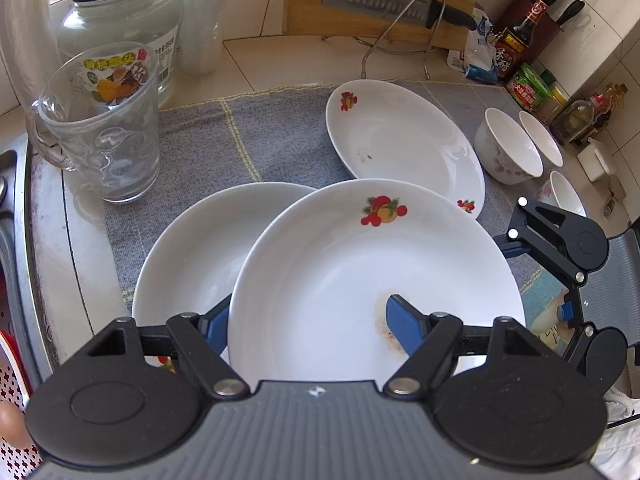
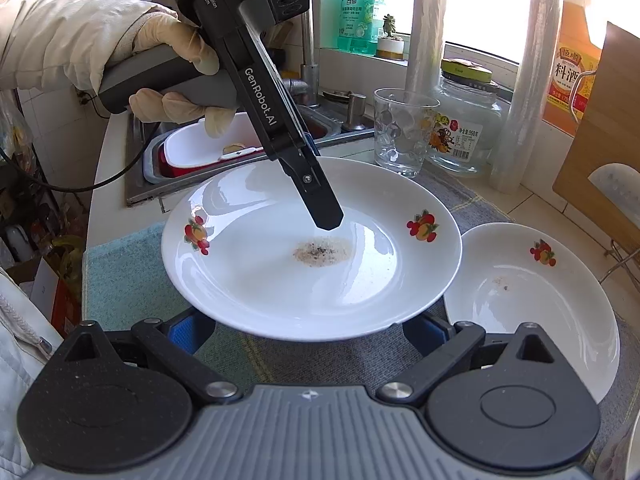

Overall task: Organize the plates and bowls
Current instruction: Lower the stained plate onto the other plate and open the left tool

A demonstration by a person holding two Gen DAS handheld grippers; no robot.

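the left tongs [image 1: 308,324] are clamped on the rim of a white plate [image 1: 360,272]: one blue pad [image 1: 404,322] lies inside the plate beside a brownish stain, the other sits under the rim. this held plate overlaps a second plate [image 1: 200,248] resting on the grey cloth [image 1: 248,136] that covers the table. a third plate [image 1: 400,140] lies on the cloth beyond the held one, and white bowls [image 1: 508,148] stand just beside that third plate. in the right wrist view the held plate hangs over the right tongs [image 2: 308,330], whose blue pads peek out below its near rim, standing apart with nothing pinched. a gloved hand [image 2: 176,68] grips the left tool, which reads "genrobot.ai" and "das". behind the held plate stand a glass mug [image 2: 400,132] and a jar [image 2: 468,120] labelled "950". all three plates carry red fruit prints.
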